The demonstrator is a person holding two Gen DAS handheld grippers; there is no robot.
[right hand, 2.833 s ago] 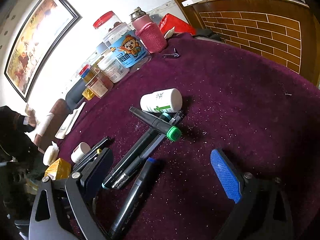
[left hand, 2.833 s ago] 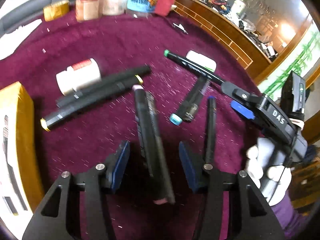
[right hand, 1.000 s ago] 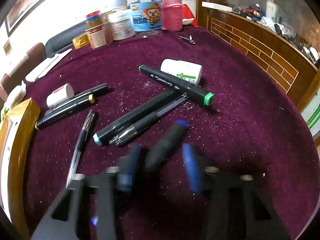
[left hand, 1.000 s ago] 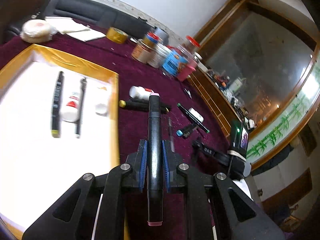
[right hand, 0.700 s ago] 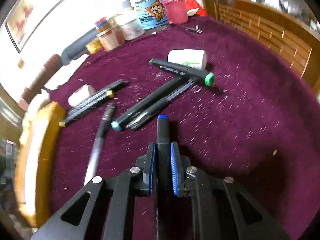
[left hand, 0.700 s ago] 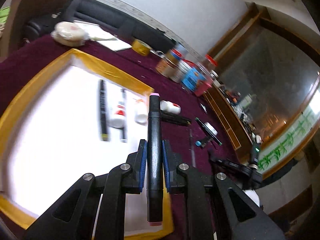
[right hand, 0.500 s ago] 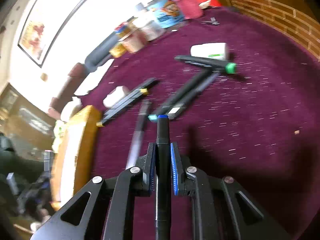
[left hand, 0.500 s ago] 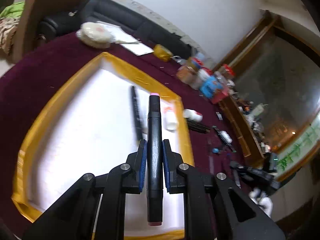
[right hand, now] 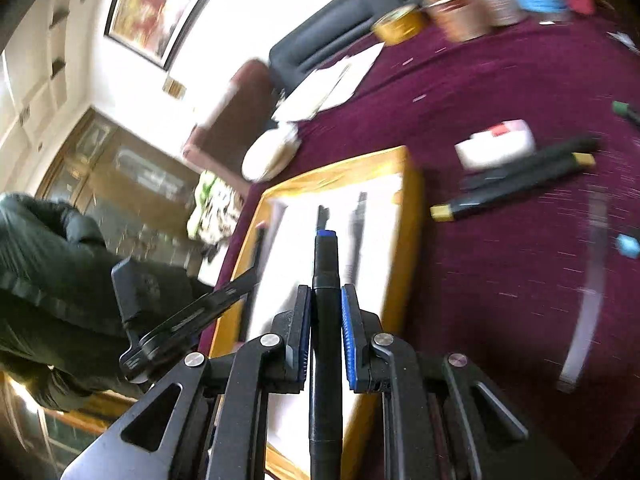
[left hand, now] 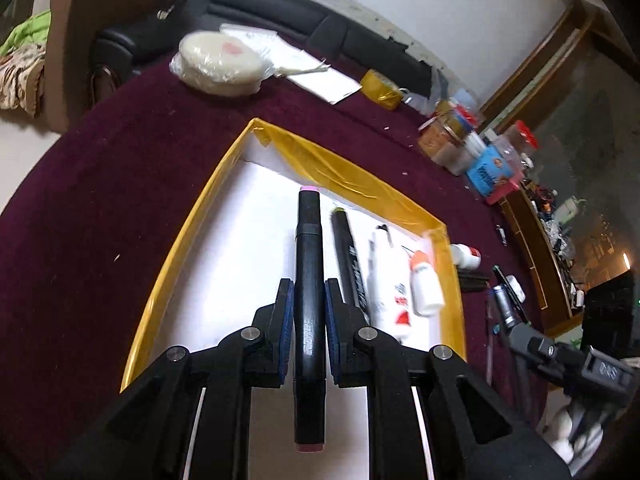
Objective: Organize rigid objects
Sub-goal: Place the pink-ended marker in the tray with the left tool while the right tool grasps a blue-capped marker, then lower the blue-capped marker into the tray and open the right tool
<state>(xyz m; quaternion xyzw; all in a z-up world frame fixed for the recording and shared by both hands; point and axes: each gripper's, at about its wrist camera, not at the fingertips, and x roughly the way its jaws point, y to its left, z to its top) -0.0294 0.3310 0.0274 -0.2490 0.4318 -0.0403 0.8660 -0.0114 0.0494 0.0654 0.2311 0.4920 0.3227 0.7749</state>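
In the left wrist view, the left tongs [left hand: 307,320] are clenched on a black marker [left hand: 308,280] with a pink cap at each end. The marker points forward over a white tray [left hand: 224,184] with a gold rim, which lies on the maroon worktop [left hand: 100,184]. Inside the tray, just right of the held marker, lie a second black marker [left hand: 352,258], a white tube [left hand: 386,276] and a small white bottle [left hand: 425,284] with an orange top; the last two are blurred. Beyond the tray's right rim, another small bottle [left hand: 466,255] and dark pens are partly hidden by the rim. At the lower right the right tongs [left hand: 504,312] appear only as a blurred grey shape, cut off by the edge.

In the right wrist view, the right tongs [right hand: 326,332] are clenched on a black marker with a blue tip [right hand: 325,280], its rear end cut off at the bottom edge. Their jaws have just been closing on it. It points toward the tray [right hand: 412,216], whose contents are smeared streaks. On the worktop [right hand: 500,280] right of the tray lie a white bottle [right hand: 496,148] and two dark markers [right hand: 520,180], all blurred. At the left, the left tongs [right hand: 256,276] reach over the tray, their tips hard to make out.
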